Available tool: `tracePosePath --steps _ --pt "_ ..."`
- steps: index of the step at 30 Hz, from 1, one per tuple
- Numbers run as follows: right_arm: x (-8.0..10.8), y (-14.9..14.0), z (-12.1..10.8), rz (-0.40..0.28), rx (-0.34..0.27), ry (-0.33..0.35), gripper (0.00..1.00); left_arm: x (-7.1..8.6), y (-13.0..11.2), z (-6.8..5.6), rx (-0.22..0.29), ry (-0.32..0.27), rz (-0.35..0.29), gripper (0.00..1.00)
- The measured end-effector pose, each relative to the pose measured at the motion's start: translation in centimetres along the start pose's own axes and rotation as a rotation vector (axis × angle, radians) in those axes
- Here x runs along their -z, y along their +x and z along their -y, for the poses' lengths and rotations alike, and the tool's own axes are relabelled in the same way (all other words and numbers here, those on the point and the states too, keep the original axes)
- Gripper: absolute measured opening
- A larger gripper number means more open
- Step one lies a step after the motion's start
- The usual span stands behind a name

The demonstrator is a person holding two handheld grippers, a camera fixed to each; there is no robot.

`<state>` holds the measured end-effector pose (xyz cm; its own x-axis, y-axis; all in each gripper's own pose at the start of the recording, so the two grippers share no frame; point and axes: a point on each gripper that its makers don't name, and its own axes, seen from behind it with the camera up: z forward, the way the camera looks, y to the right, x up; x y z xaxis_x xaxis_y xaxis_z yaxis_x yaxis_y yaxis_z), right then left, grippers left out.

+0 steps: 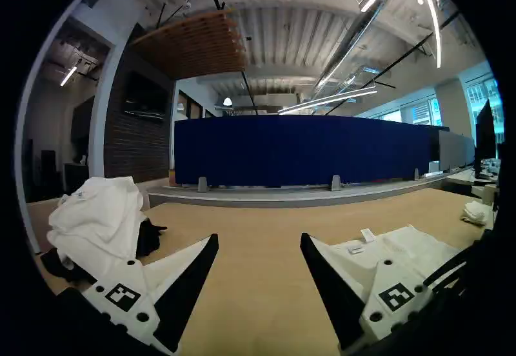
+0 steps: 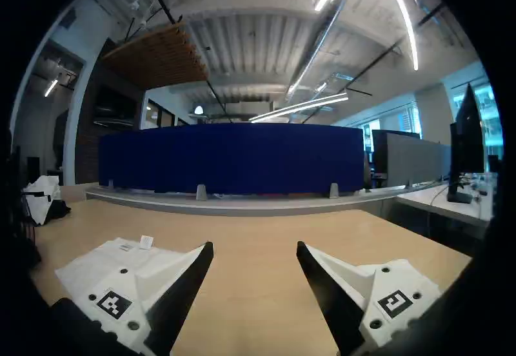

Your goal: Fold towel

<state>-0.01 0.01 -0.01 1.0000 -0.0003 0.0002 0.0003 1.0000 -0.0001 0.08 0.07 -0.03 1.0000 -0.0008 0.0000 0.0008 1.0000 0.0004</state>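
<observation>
Both jaws stand spread and empty: left gripper (image 1: 258, 236), right gripper (image 2: 254, 244). The towel (image 1: 413, 243) lies flat on the table (image 1: 271, 217) between them; its near corners seem hidden, so lower slowly and pinch one corner each.

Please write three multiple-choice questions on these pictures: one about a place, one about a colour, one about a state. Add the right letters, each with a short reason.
1. In the left gripper view, where on the table is the crumpled white pile?
A) far left B) centre C) far right
2. What colour is the partition behind the table?
A) red B) blue C) green
3. How is the left gripper?
A) shut on a cloth B) shut on a cup C) open, holding nothing

Answers: 1 A, the pile sits at the table's left edge; 2 B, the long panel is deep blue; 3 C, bare table shows between its spread fingers.
</observation>
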Motion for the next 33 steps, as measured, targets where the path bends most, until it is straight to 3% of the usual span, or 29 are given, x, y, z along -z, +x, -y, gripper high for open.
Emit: tracePosePath --steps 33 --pt "0.03 -0.01 -0.03 0.001 0.001 0.000 1.00 0.17 0.00 -0.04 -0.001 0.000 0.000 0.94"
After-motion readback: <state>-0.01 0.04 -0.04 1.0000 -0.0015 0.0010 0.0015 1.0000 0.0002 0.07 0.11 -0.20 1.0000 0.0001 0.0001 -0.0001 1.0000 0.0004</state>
